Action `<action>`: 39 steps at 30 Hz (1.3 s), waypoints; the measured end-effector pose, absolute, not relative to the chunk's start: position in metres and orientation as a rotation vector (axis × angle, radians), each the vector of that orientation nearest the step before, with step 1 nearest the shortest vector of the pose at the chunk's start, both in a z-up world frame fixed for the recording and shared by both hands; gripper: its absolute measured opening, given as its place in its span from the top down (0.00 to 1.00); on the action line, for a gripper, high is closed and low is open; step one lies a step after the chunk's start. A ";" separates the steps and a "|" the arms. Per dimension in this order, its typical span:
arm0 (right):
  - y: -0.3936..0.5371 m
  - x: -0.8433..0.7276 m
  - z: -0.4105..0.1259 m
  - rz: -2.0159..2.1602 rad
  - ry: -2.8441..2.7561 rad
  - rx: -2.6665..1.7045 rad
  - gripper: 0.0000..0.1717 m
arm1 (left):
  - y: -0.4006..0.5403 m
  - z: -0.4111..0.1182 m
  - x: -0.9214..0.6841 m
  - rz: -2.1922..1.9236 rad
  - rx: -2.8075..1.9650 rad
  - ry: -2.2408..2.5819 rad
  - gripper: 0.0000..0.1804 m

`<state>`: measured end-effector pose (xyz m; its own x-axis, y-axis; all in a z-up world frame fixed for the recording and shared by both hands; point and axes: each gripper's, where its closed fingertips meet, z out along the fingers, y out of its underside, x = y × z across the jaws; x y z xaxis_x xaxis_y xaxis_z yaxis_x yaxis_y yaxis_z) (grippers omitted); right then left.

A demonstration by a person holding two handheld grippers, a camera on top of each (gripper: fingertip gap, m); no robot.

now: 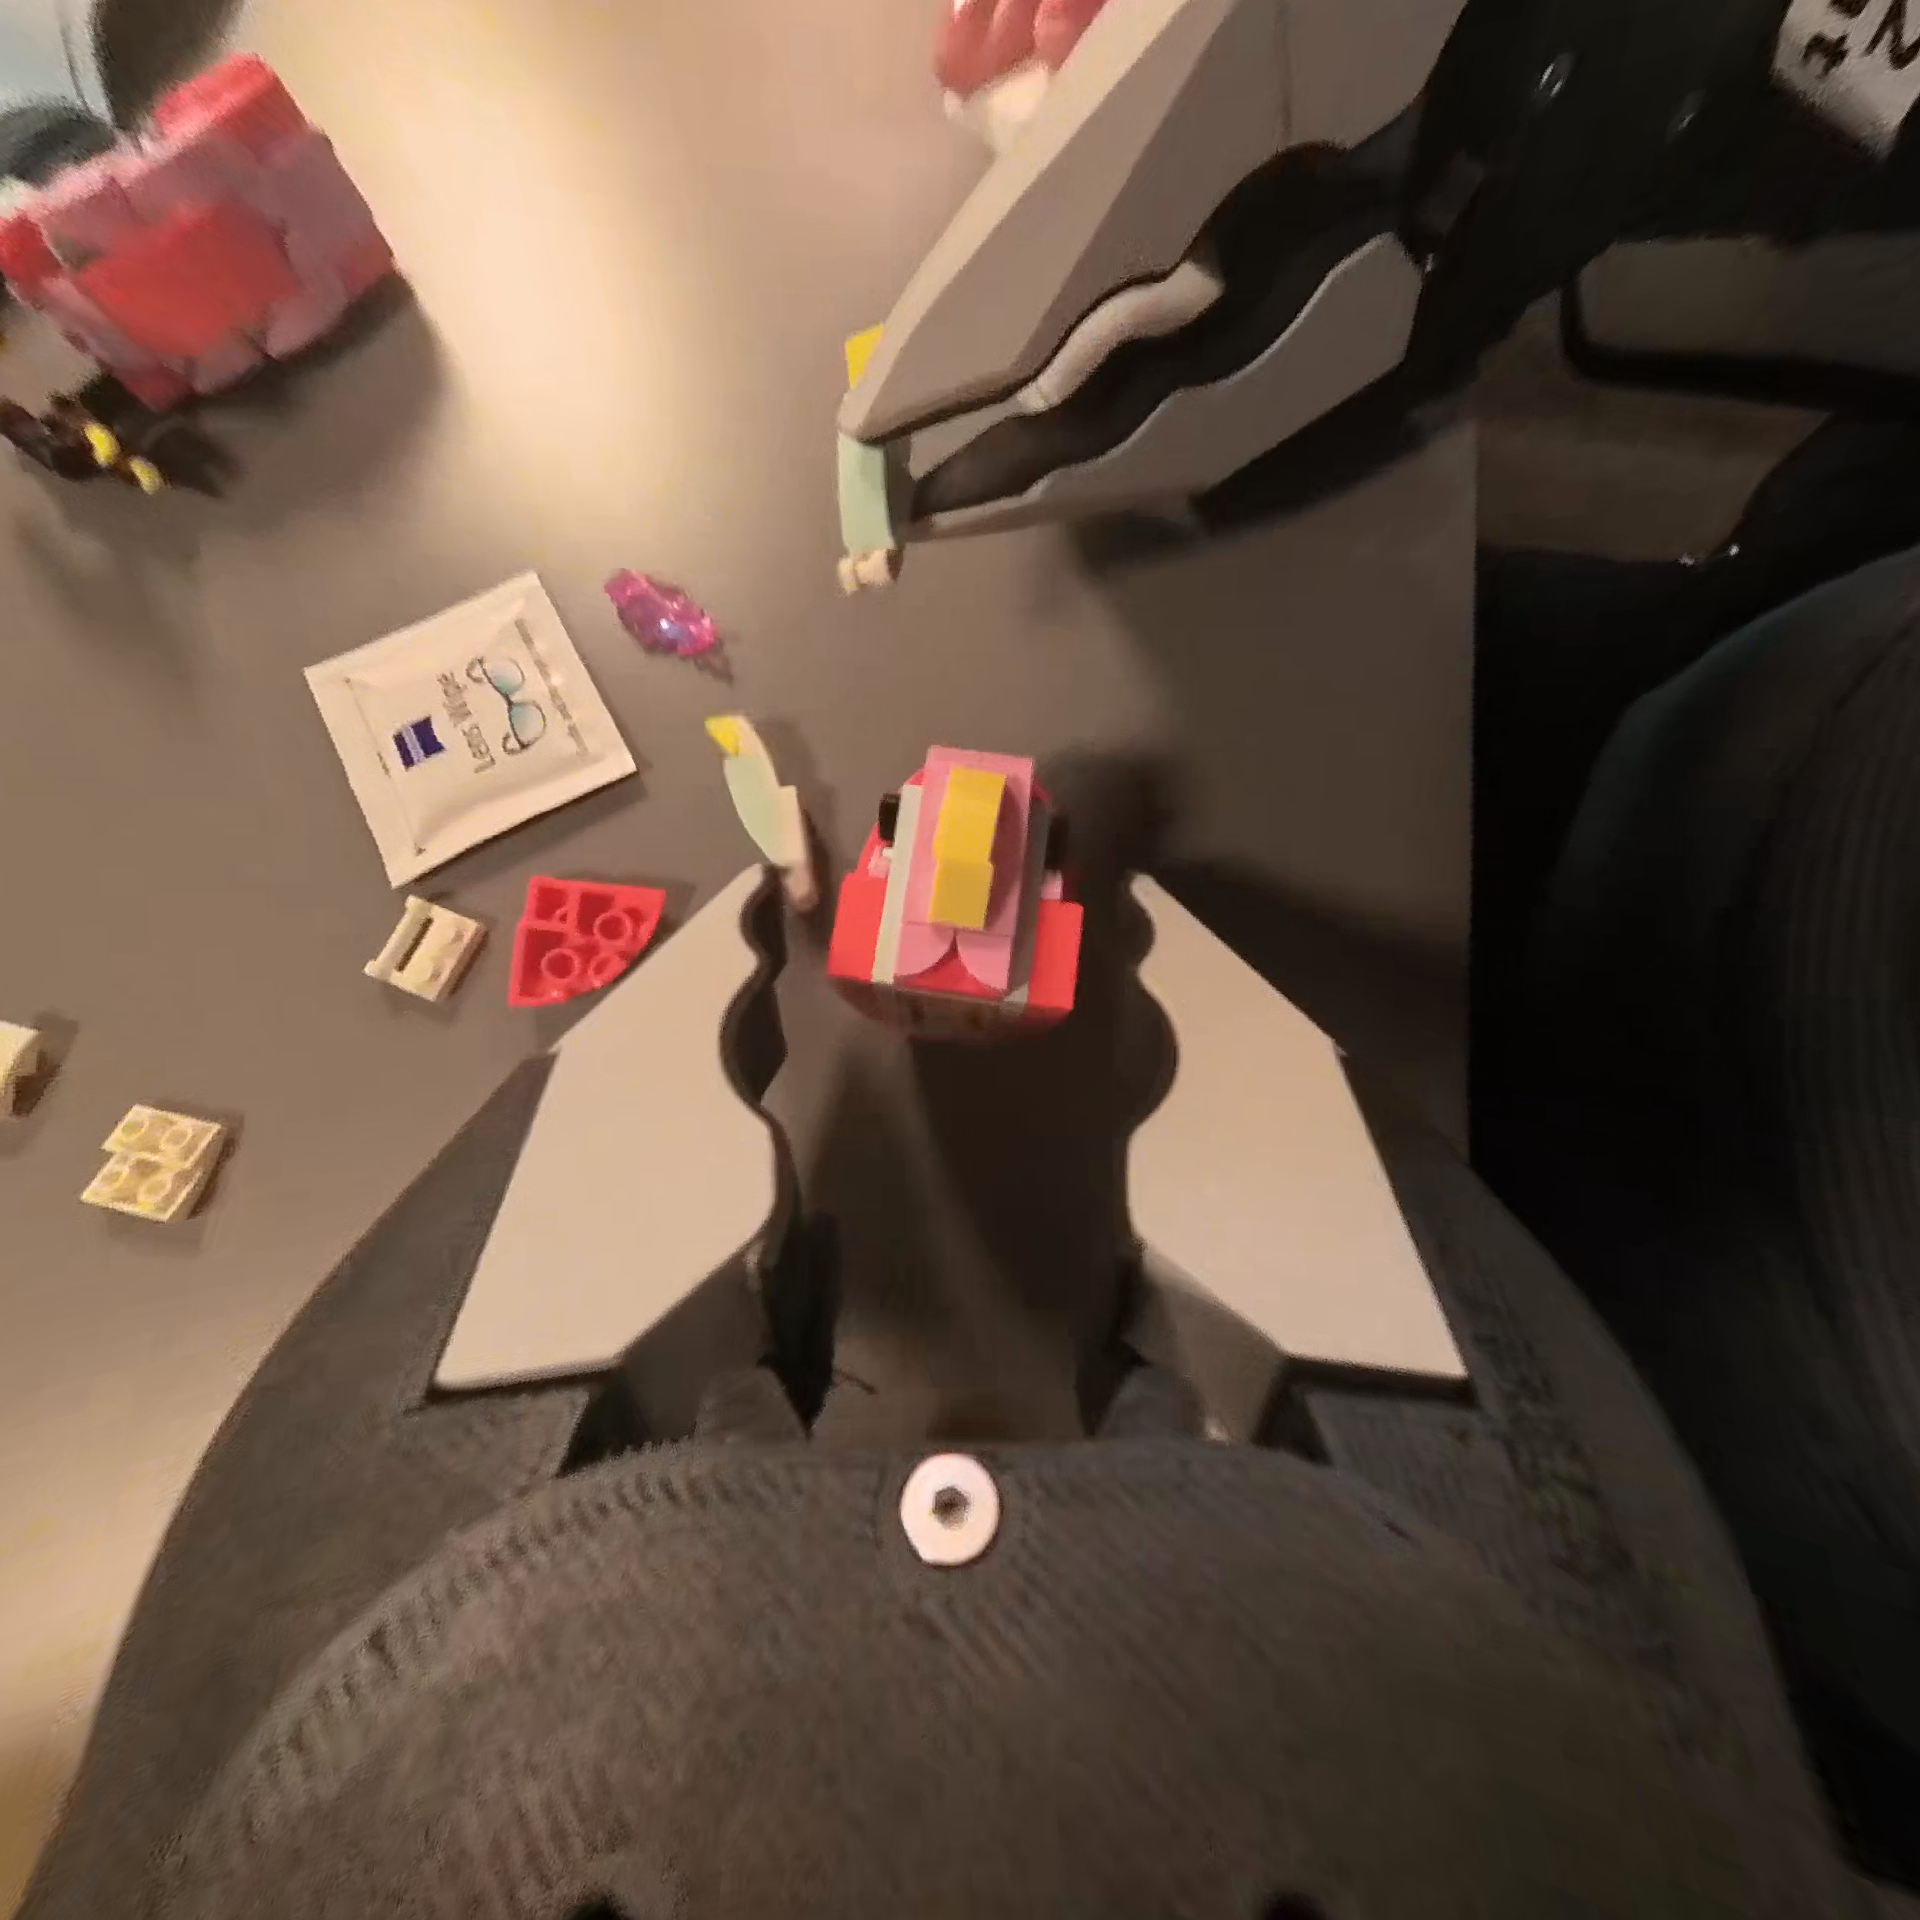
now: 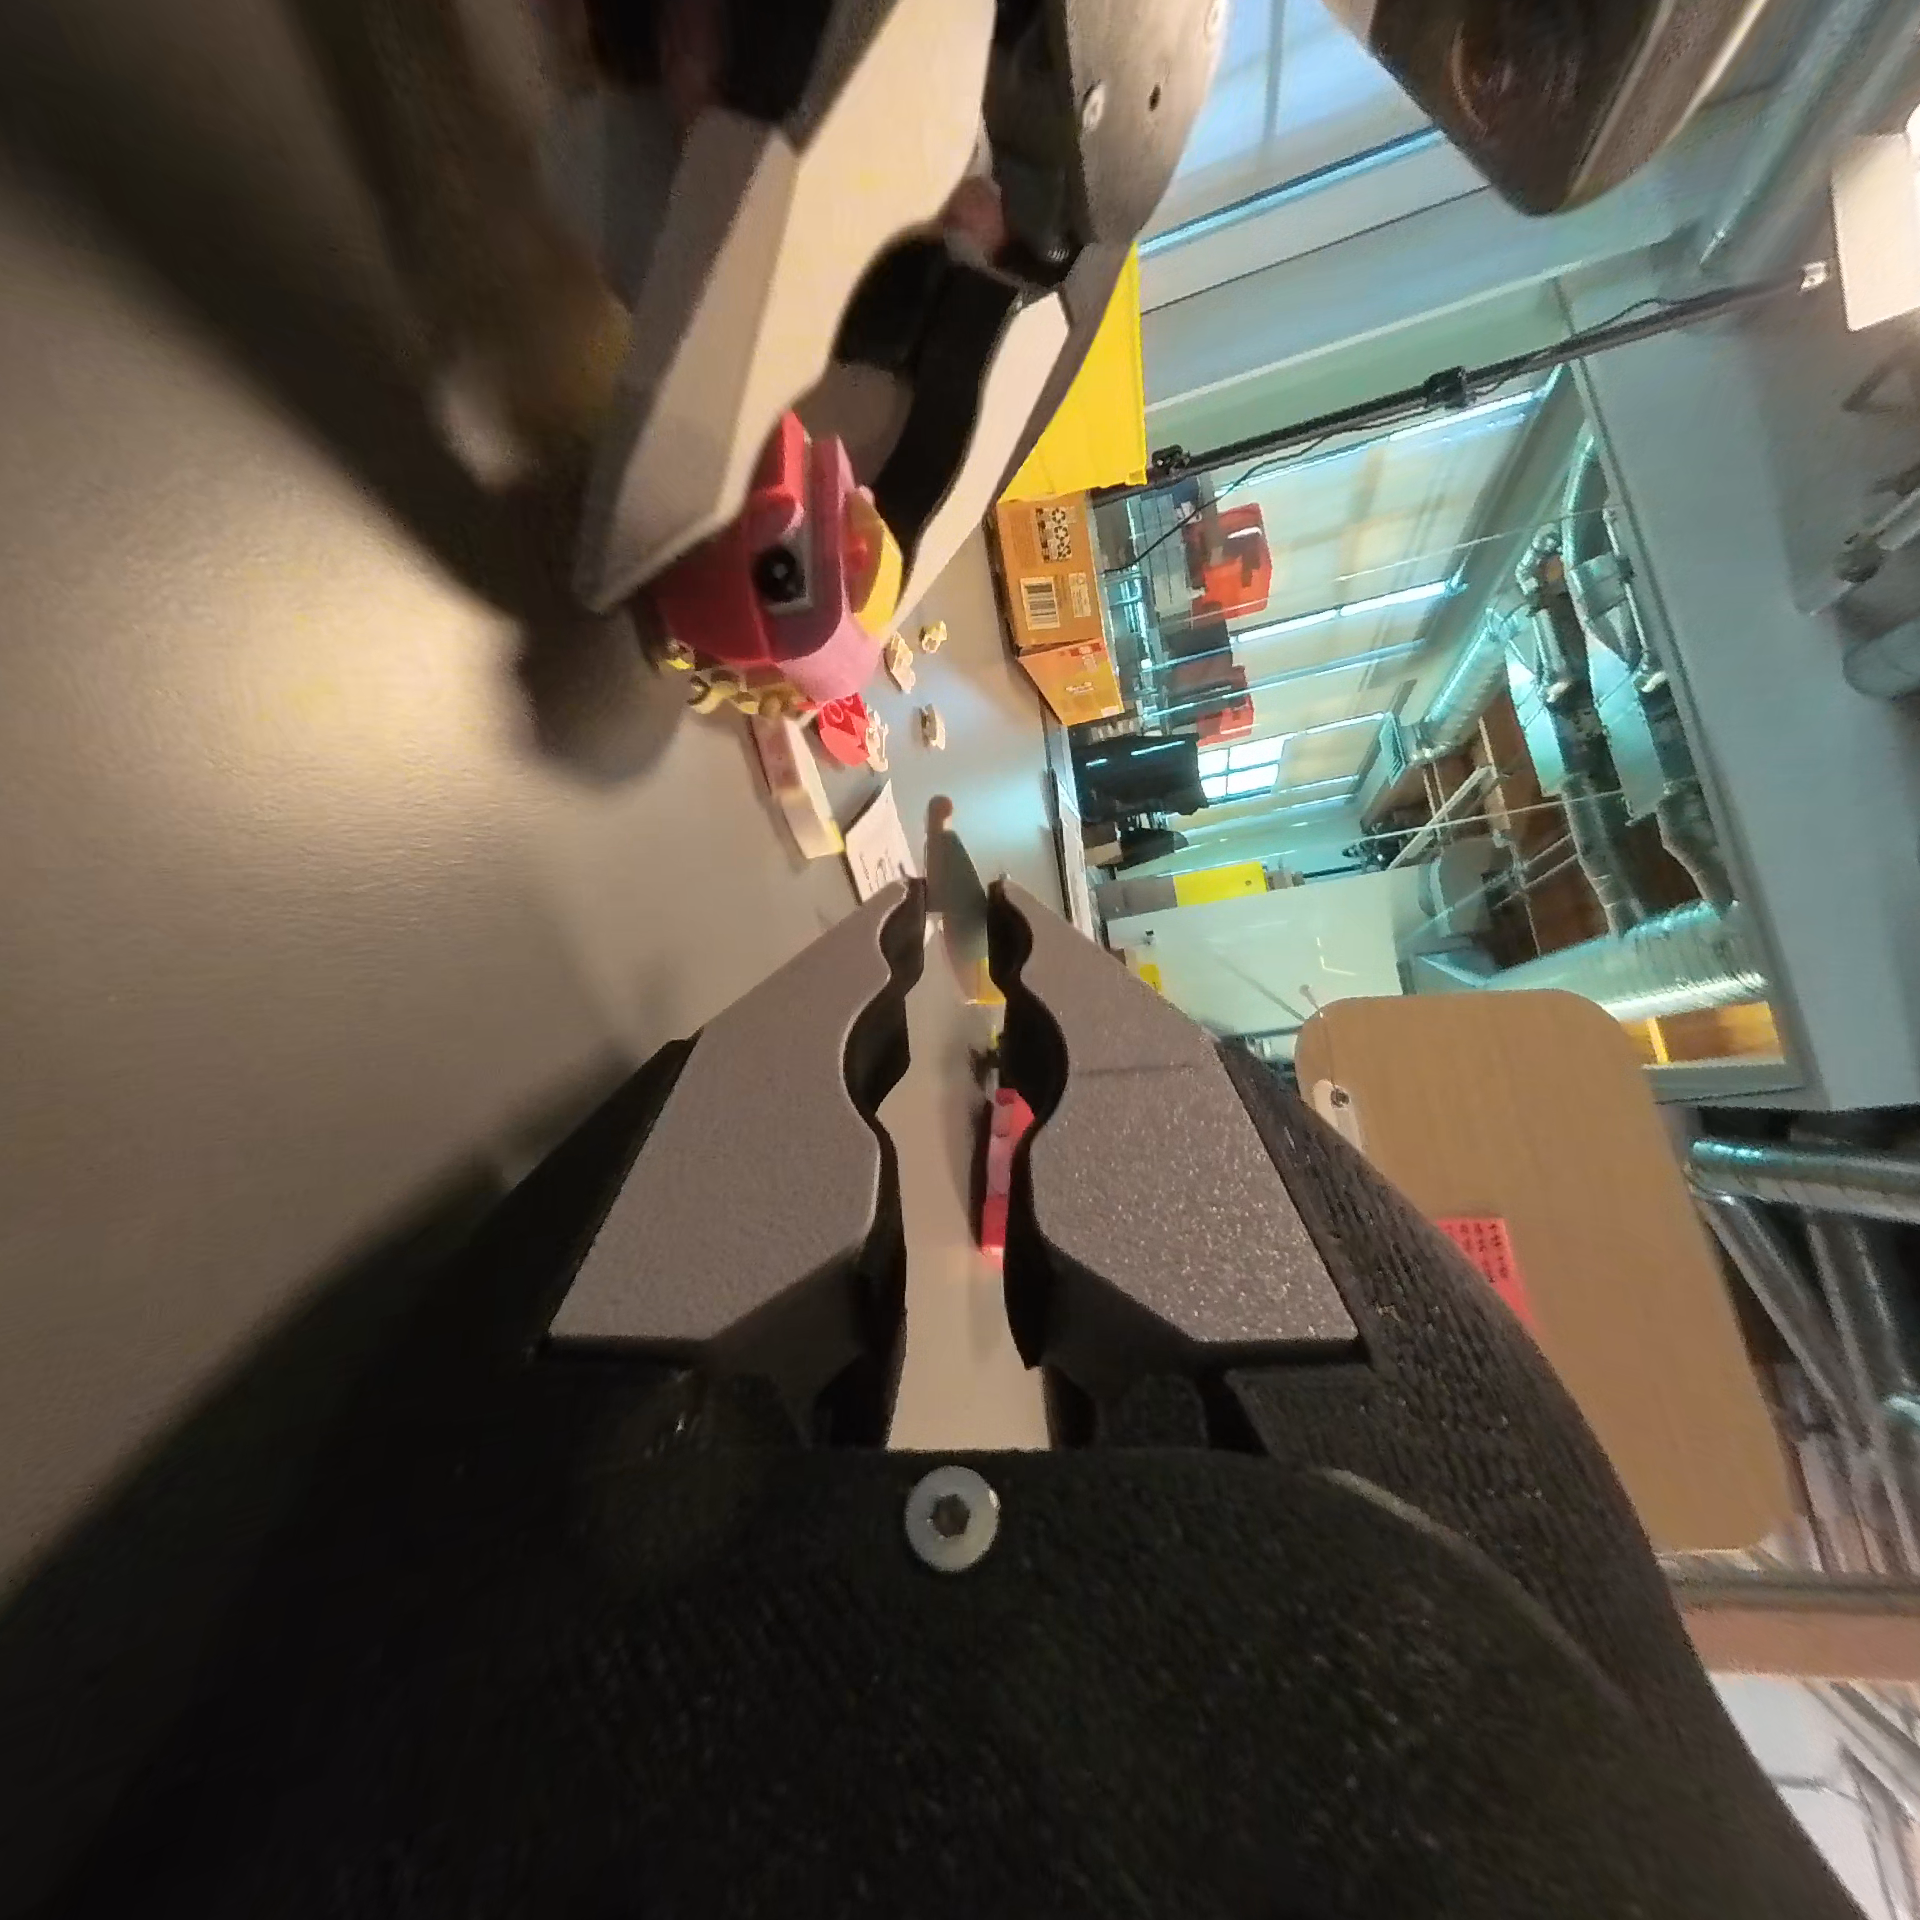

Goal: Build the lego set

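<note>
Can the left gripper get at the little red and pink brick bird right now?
Probably yes. The left gripper is open, the brick bird stands between its fingertips untouched, and nothing blocks it; only a pale green piece lies close beside.

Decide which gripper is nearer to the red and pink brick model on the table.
Left. The left gripper is open, its fingers either side of the brick model. The right gripper is farther up the table, holding a pale green piece.

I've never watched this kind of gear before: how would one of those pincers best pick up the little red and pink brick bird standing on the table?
Probably by the bird's two flat red side blocks, coming straight down from above. The open left gripper already straddles them, and flat parallel faces suit its pads. The yellow strip on top looks too narrow and sloped to pinch.
</note>
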<state>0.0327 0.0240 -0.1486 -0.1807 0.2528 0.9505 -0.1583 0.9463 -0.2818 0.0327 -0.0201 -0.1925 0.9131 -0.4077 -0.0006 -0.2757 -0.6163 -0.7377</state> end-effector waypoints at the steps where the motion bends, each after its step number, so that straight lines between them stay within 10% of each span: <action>1: 0.023 0.033 -0.149 0.370 -1.715 -0.070 0.94 | -0.018 -0.193 0.032 -0.204 -2.248 0.480 0.71; 39: -0.004 0.004 -0.085 0.513 -1.390 -0.325 0.94 | -0.008 -0.069 -0.001 -0.880 -1.274 -0.159 0.78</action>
<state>0.0037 -0.0039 -0.0846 0.0977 0.5234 0.8465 -0.1517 0.8484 -0.5071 -0.0012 -0.0085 -0.0691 0.6746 -0.4831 0.5582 0.6477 0.0247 -0.7615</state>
